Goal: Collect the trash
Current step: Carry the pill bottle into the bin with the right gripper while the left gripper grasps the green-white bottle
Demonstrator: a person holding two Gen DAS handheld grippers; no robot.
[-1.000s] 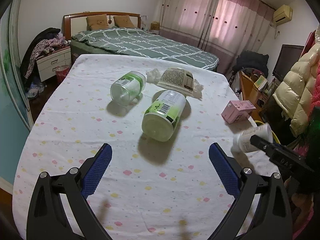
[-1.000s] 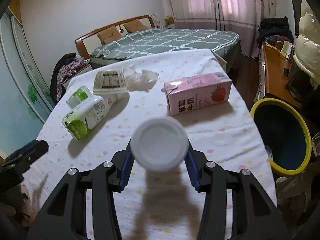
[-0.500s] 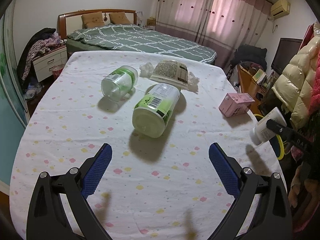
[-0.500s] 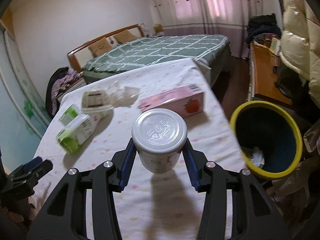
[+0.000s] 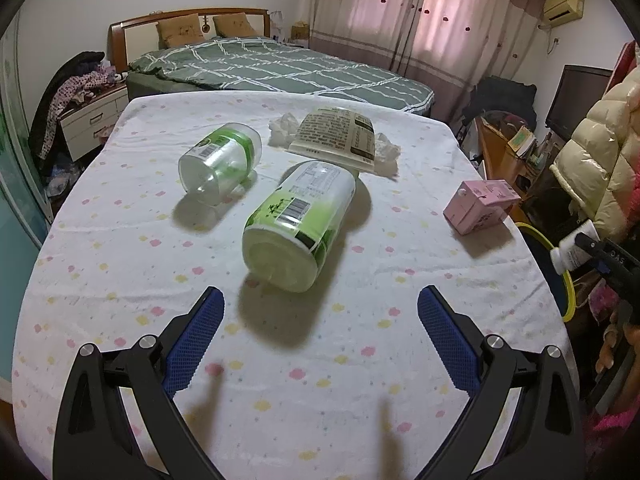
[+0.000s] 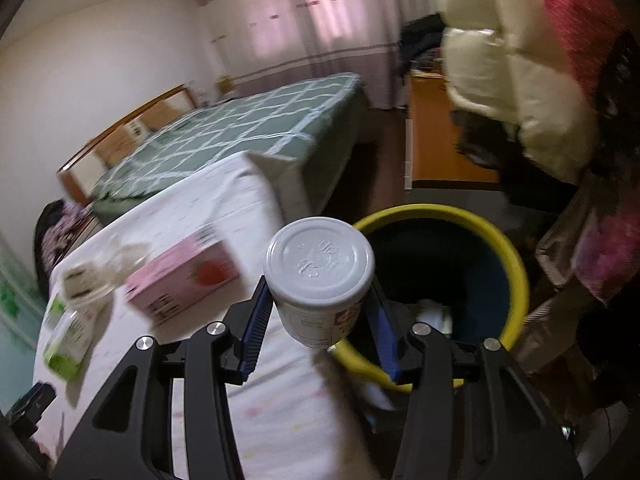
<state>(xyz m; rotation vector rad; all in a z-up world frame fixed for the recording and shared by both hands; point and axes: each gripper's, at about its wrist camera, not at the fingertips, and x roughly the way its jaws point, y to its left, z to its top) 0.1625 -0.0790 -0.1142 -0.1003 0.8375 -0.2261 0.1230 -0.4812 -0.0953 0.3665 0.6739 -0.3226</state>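
From where I steer, the table under its white cloth dotted with pink and yellow runs out at its right edge, and just beyond and below that edge stands the round yellow-rimmed dark bin, a little ahead and to the right of my right gripper. That gripper is clamped on a small white plastic jar with a white lid, upright over the table's edge beside the bin's near rim. My left gripper hangs wide apart and empty, aimed at the green-labelled plastic jar lying on its side, base toward me.
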